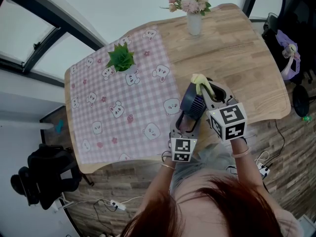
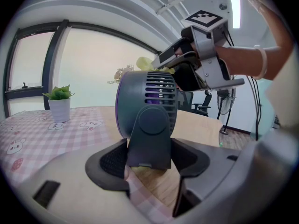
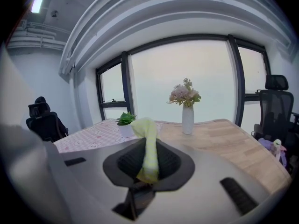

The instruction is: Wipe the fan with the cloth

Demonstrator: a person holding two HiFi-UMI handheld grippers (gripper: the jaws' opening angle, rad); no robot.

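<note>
A small dark blue fan point(image 1: 193, 104) stands near the table's front edge, where the checked cloth meets bare wood. My left gripper point(image 1: 186, 124) is shut on the fan's stand point(image 2: 150, 141), and its round slotted housing point(image 2: 147, 101) rises between the jaws. My right gripper point(image 1: 210, 90) is above and beside the fan, shut on a pale yellow cloth point(image 3: 148, 146). That yellow cloth point(image 1: 200, 82) sticks out past the jaws next to the fan's upper rim. In the left gripper view my right gripper point(image 2: 180, 62) hangs just behind the fan's top.
A pink checked tablecloth point(image 1: 118, 107) with animal prints covers the table's left half. A small potted plant point(image 1: 121, 58) stands on it. A white vase of flowers point(image 1: 193, 14) stands at the far edge on bare wood point(image 1: 247, 68). Office chairs stand beyond the table.
</note>
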